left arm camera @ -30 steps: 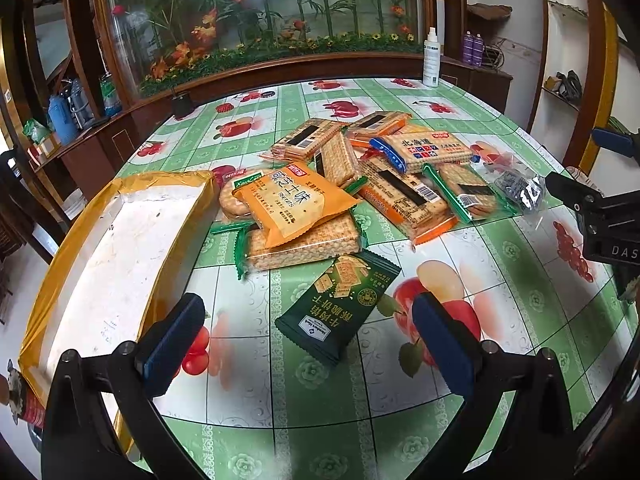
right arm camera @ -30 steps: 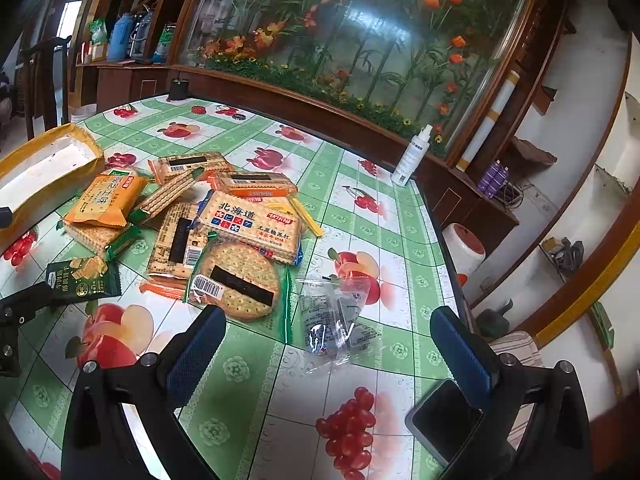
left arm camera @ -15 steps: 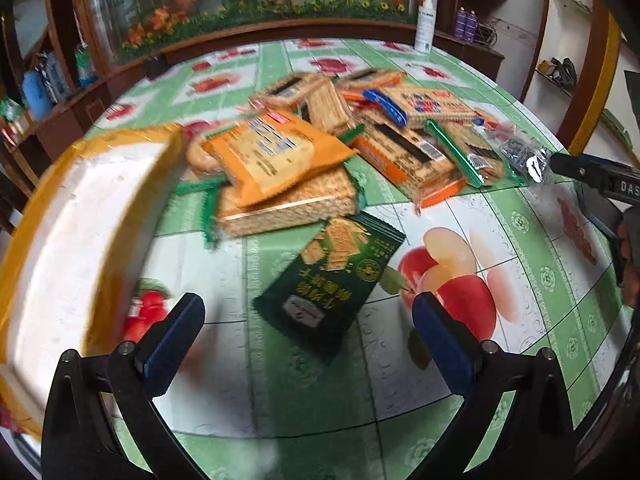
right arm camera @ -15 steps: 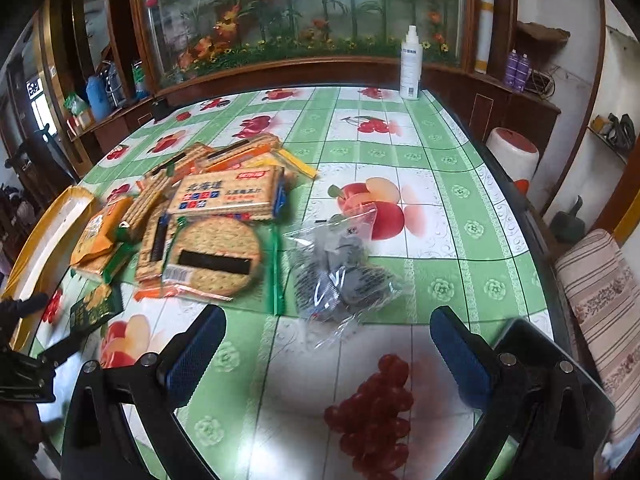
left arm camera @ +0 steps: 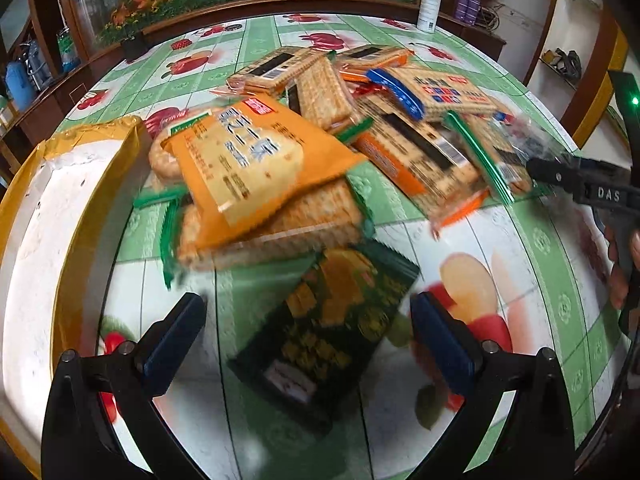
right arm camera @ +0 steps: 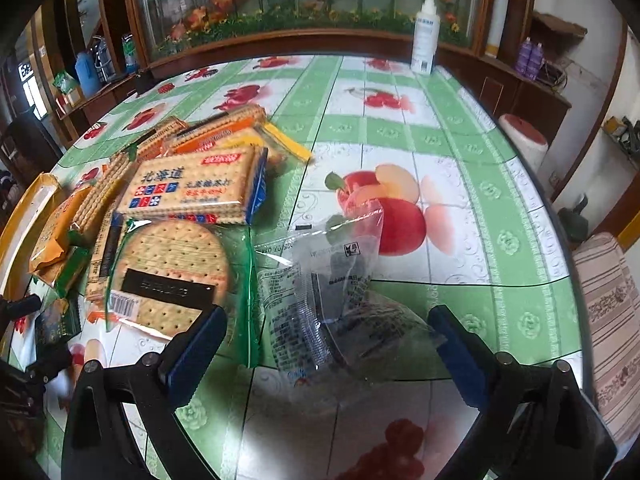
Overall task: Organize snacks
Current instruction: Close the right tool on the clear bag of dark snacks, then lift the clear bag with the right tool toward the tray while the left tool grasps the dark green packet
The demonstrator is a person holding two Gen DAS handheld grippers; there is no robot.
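Round table (left arm camera: 256, 32) under a green-and-white fruit-print cloth, heaped with cracker packets in the middle.

Left wrist view: left gripper (left arm camera: 308, 332) spread wide, gripping nothing, blue pads on either side of a dark green snack packet (left arm camera: 328, 332) lying flat on the cloth, blurred. Whether the pads touch it cannot be told. Just beyond, an orange packet (left arm camera: 252, 164) resting on a long cracker sleeve (left arm camera: 280, 232). At the left, a yellow-rimmed white tray (left arm camera: 36, 240), close beside the pile. At the right edge, part of the other gripper and some fingers (left arm camera: 620, 280) of a hand.

Right wrist view: right gripper (right arm camera: 328, 344) wide apart, jaws just narrowed a little, not clamped. Between them, near, a crumpled clear plastic bag (right arm camera: 328, 280) with dark contents. To its left, a round cracker packet (right arm camera: 172, 268); farther, a blue-edged cracker packet (right arm camera: 196, 188). Far across the table, a white spray bottle (right arm camera: 426, 36), upright.
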